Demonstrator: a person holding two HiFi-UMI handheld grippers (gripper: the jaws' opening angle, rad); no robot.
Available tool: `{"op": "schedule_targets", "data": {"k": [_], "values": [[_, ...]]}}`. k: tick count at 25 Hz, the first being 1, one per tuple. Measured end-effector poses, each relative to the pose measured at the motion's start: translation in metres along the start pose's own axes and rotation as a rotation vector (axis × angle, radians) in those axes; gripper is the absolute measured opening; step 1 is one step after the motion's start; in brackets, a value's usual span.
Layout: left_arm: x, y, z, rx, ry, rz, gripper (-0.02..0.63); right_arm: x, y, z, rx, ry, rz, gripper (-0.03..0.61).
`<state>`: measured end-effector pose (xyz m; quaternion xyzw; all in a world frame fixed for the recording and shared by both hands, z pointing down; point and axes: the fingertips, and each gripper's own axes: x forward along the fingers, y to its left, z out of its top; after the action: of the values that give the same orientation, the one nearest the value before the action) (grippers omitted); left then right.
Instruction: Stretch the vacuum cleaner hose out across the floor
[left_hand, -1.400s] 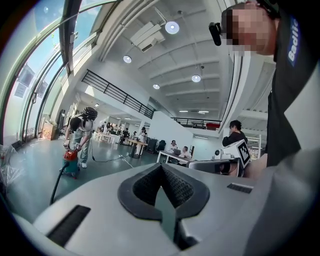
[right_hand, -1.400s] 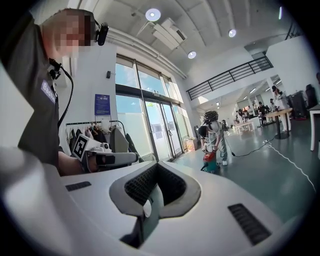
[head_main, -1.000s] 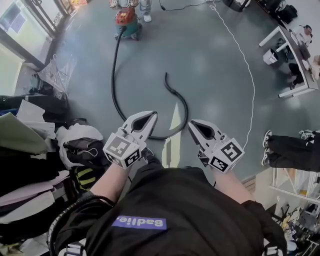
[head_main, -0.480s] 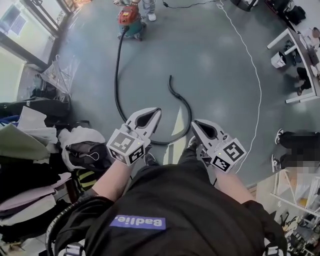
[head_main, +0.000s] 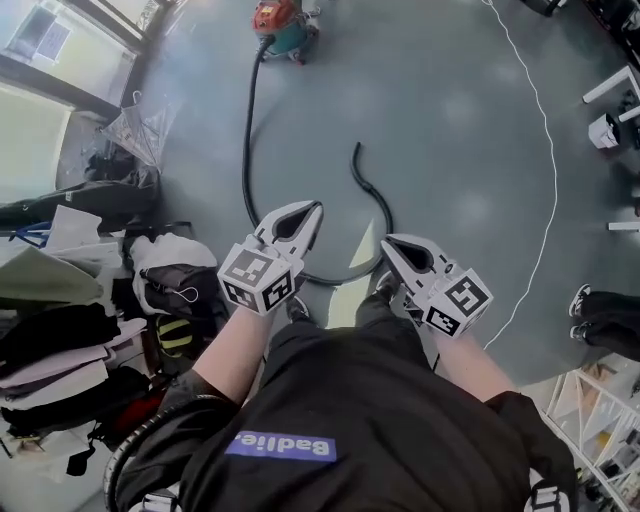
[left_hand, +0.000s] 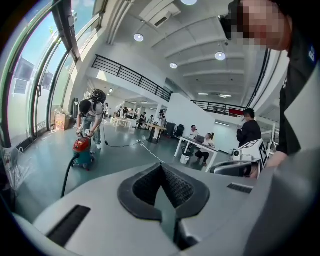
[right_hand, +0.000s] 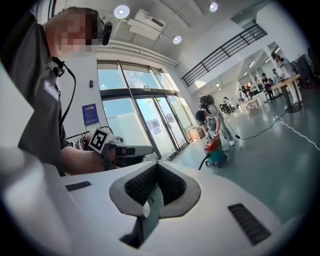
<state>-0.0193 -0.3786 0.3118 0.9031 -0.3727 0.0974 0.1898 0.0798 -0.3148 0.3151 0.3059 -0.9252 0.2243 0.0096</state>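
1. Jaws of the left gripper (head_main: 314, 207) are seen pressed together in the left gripper view, with nothing caught between them.
2. Jaws of the right gripper (head_main: 386, 242) are likewise seen closed on nothing in the right gripper view.
3. Both grippers are held side by side above the grey floor (head_main: 450, 130), and the hose is touched by neither.
4. The black vacuum cleaner hose (head_main: 246, 140) is laid from the red vacuum cleaner (head_main: 279, 17) at the top of the head view down towards the grippers, bent round near them and curled back up to a free end.
5. A person (left_hand: 90, 112) is seen bent over the vacuum cleaner in both gripper views.
6. A white cable (head_main: 552, 150) is laid in a wide arc at the right; bags and clothes (head_main: 150, 290) are piled at the left.
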Motion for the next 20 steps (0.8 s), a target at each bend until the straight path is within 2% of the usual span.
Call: {"op": "schedule_targets", "data": {"k": [3, 7, 20], "values": [[0.027, -0.001, -0.002, -0.016, 0.019, 0.015, 0.008, -0.009, -0.016, -0.009, 0.010, 0.025, 0.029, 0.003], [0.040, 0.005, -0.009, -0.031, 0.042, -0.002, 0.007, -0.004, -0.008, -0.014, 0.004, 0.045, 0.044, 0.003], [0.006, 0.079, -0.039, -0.012, 0.113, -0.105, 0.008, 0.064, 0.038, -0.012, -0.021, 0.045, -0.124, 0.003]]}}
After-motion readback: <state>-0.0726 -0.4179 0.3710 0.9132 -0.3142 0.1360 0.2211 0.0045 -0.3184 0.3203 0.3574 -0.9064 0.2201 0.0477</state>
